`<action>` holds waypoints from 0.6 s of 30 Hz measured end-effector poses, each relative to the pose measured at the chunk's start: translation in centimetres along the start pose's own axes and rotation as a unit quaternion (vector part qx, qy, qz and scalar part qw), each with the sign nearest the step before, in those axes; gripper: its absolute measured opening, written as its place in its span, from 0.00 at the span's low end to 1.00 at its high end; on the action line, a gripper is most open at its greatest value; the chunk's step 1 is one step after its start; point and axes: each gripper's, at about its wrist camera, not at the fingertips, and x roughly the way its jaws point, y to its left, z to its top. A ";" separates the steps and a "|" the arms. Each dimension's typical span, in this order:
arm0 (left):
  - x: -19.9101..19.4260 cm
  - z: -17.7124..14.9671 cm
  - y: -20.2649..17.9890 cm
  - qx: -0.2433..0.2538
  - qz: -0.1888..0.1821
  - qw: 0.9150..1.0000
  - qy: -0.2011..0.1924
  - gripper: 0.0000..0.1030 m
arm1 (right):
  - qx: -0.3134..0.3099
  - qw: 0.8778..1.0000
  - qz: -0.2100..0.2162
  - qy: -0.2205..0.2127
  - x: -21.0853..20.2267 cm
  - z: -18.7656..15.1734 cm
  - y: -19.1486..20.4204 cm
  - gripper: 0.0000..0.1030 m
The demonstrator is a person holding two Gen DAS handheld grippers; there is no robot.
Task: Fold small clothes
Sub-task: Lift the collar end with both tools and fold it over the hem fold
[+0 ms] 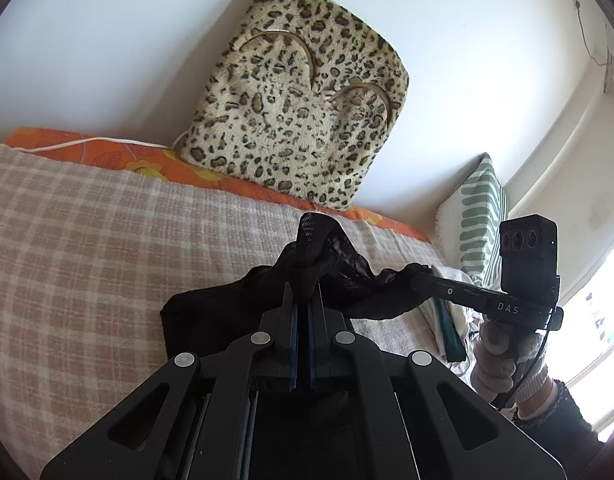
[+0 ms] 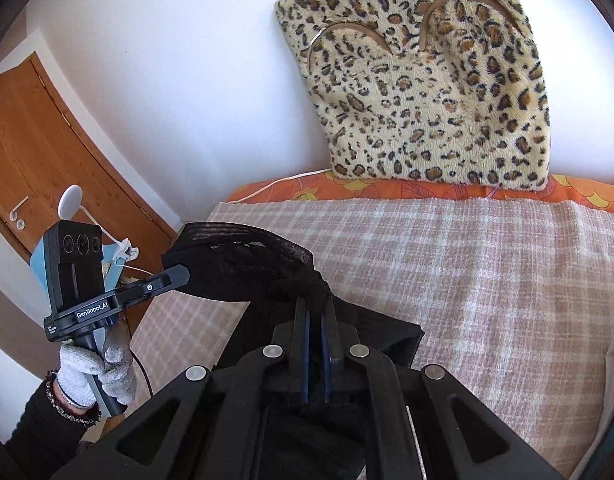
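Bed w/ a checked pink-and-cream blanket (image 1: 87, 240) is the work surface, leopard-print cushion (image 1: 303, 100) propped against the white wall at the back, plus a green striped pillow (image 1: 481, 216) off to one side. Task-wise it's early imo: the black garment (image 1: 235, 304) isn't folded yet, it's up off the blanket, stretched btwn both tools w/ the rest hanging down bunched. Left gripper (image 1: 303, 280) has its jaws clamped shut on one mesh edge, right gripper (image 2: 315, 300) same deal on the other end, jaws pinched tight on the fabric. Gloved hand (image 2: 99, 372) holds the left tool's handle. Still to do, prob: lay it flat on the blanket, smooth it, then make the actual folds. No finished pile that I can make out, tho some light cloth (image 1: 439, 320) sits near the pillow, can't tell what it is.
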 end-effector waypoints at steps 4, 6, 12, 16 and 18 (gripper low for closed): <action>-0.7 -2.9 -0.1 0.004 0.008 1.000 0.013 0.02 | -0.012 1.000 -0.004 0.009 -0.6 -2.8 1.3 0.02; -1.0 -4.1 0.0 0.005 0.013 1.000 0.017 0.02 | -0.019 1.000 -0.008 0.013 -0.9 -4.1 1.8 0.02; -1.7 -6.9 0.0 0.011 0.019 0.999 0.029 0.02 | -0.017 1.000 -0.006 0.012 -1.8 -7.4 2.5 0.02; -2.1 -8.3 -0.2 0.027 0.026 0.999 0.038 0.02 | -0.018 1.000 -0.014 0.015 -2.3 -8.8 2.7 0.02; -2.5 -9.0 -0.2 0.034 0.028 0.998 0.041 0.02 | -0.014 1.000 -0.010 0.016 -2.5 -9.3 2.7 0.02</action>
